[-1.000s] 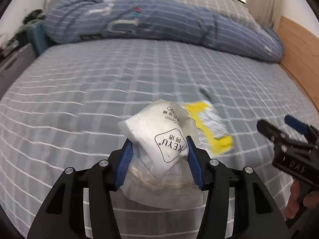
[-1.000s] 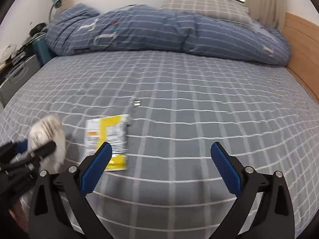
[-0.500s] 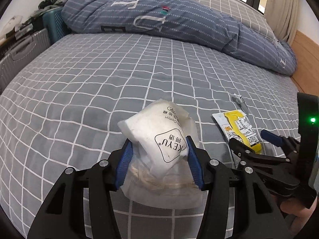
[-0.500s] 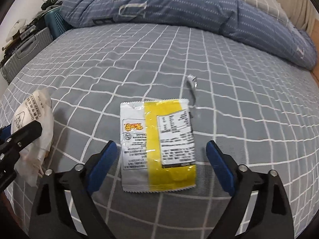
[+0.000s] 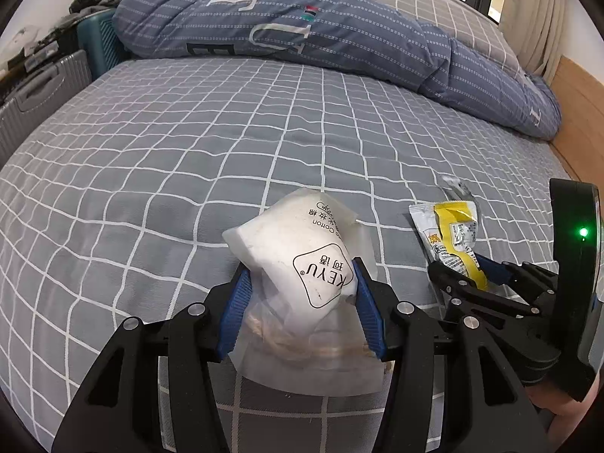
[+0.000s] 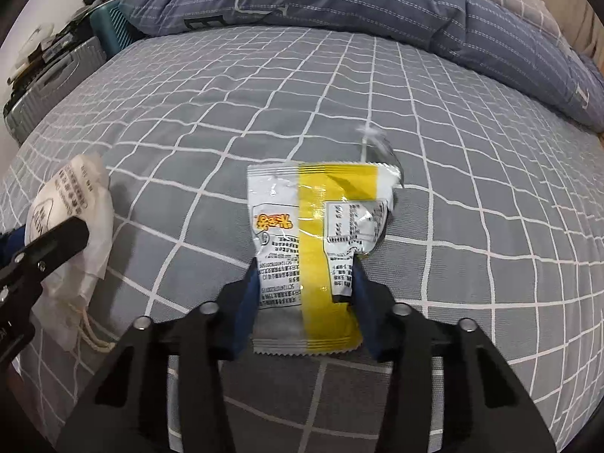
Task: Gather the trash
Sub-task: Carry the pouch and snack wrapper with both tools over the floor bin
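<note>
A white crumpled cotton-pad bag (image 5: 298, 260) printed KEYU is clamped between the blue pads of my left gripper (image 5: 302, 275), just above the grey checked bedsheet (image 5: 188, 151). A yellow and silver snack wrapper (image 6: 313, 226) sits between the pads of my right gripper (image 6: 305, 279). Its jaws are closing and both pads press the wrapper's sides, so it buckles. In the left wrist view the right gripper (image 5: 458, 268) holds the wrapper (image 5: 451, 226) at the lower right. In the right wrist view the white bag (image 6: 71, 204) shows at the left edge.
A small torn silver scrap (image 6: 377, 147) lies on the sheet just beyond the wrapper. A bunched blue quilt (image 5: 321, 37) runs across the far side of the bed. Grey and teal suitcases (image 5: 37, 94) stand at the left, and a wooden bed frame (image 5: 577, 113) at the right.
My right gripper dropped down over the yellow wrapper and its wide-open jaws closed onto it, crumpling it. My left gripper kept its hold on the white bag.
</note>
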